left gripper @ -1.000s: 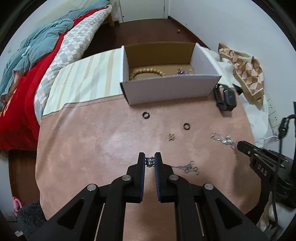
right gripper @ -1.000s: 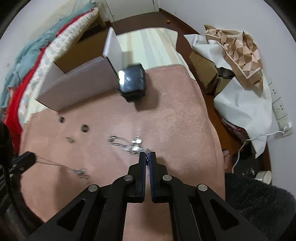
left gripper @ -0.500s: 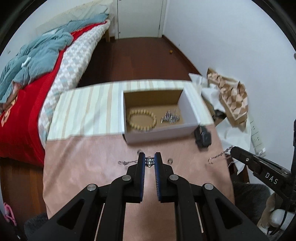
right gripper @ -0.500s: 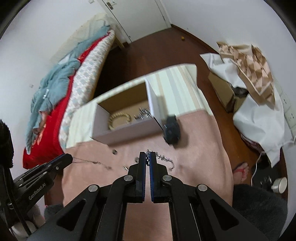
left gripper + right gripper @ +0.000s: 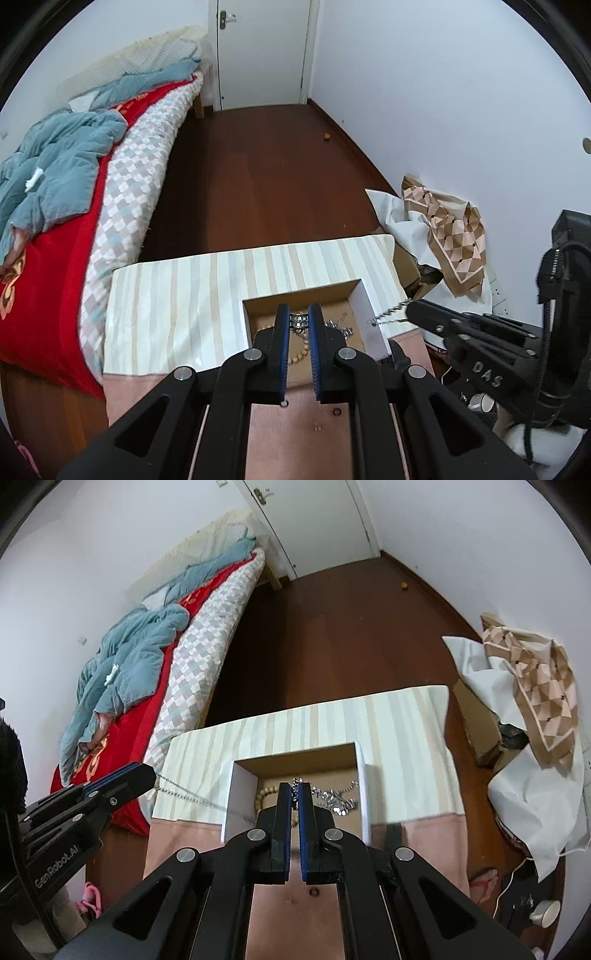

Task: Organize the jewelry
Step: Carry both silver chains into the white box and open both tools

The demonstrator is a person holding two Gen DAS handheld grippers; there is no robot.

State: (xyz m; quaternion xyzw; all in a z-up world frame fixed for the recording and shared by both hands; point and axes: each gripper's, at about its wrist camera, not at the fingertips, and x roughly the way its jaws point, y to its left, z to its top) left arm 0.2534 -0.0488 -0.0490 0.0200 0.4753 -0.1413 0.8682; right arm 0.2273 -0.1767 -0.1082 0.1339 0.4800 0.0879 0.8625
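Inside the open cardboard box [image 5: 295,766] on the desk [image 5: 417,834] lie a wooden bead bracelet [image 5: 264,797] and silver chains [image 5: 334,799]. Above it, left claw [image 5: 299,320] pinches a silver chain clasp [image 5: 299,320]; right claw [image 5: 295,794] clamps another chain [image 5: 294,784]. Only the right view shows the left chain's dangling length [image 5: 192,794].

A shiny metal chain [image 5: 192,797] is glinting above the matt cardboard box [image 5: 242,790]. Wooden beads [image 5: 264,797] are lying inside. Glossy wood floor [image 5: 266,177] is gleaming.
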